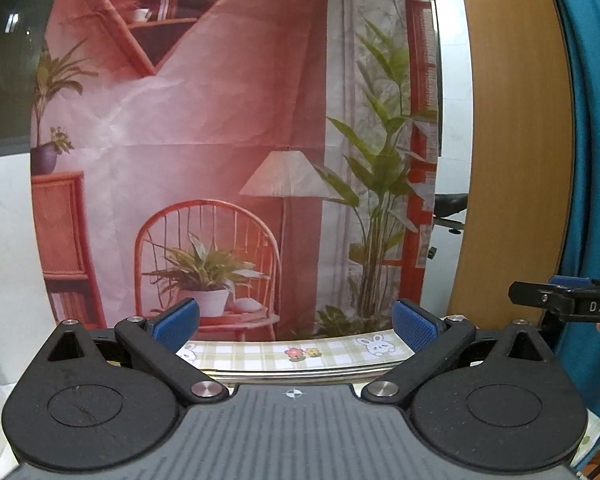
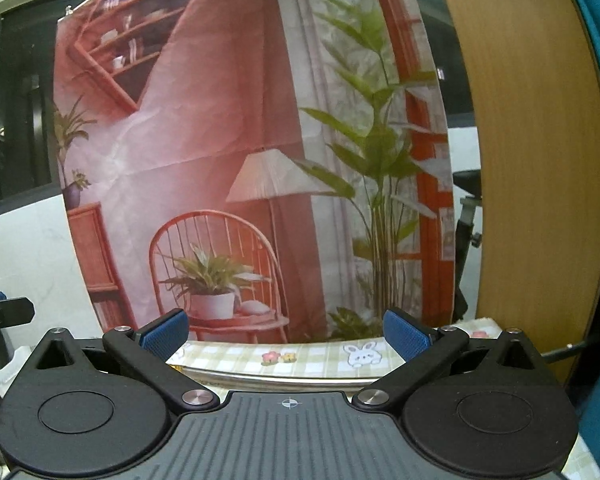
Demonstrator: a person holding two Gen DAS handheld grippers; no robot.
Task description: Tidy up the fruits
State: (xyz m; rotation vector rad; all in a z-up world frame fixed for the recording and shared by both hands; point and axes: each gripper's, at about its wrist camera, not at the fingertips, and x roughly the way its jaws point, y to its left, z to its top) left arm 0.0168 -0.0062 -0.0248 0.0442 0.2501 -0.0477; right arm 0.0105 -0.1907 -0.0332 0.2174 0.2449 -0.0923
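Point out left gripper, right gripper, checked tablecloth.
left gripper (image 1: 296, 322), left wrist view, midway between fingertips.
right gripper (image 2: 286, 330), right wrist view, midway between fingertips.
checked tablecloth (image 1: 260, 352), left wrist view, bare patch.

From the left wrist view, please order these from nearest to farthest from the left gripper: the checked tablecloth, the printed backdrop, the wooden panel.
1. Checked tablecloth, just ahead between the fingers.
2. Printed backdrop, standing behind the table's far edge.
3. Wooden panel, on the right; appears farthest, though uncertain.

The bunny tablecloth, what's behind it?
Behind the tablecloth hangs a printed backdrop showing a chair, lamp and plants. Beside it stands a wooden panel. The backdrop covers whatever is behind it, and no fruit shows.
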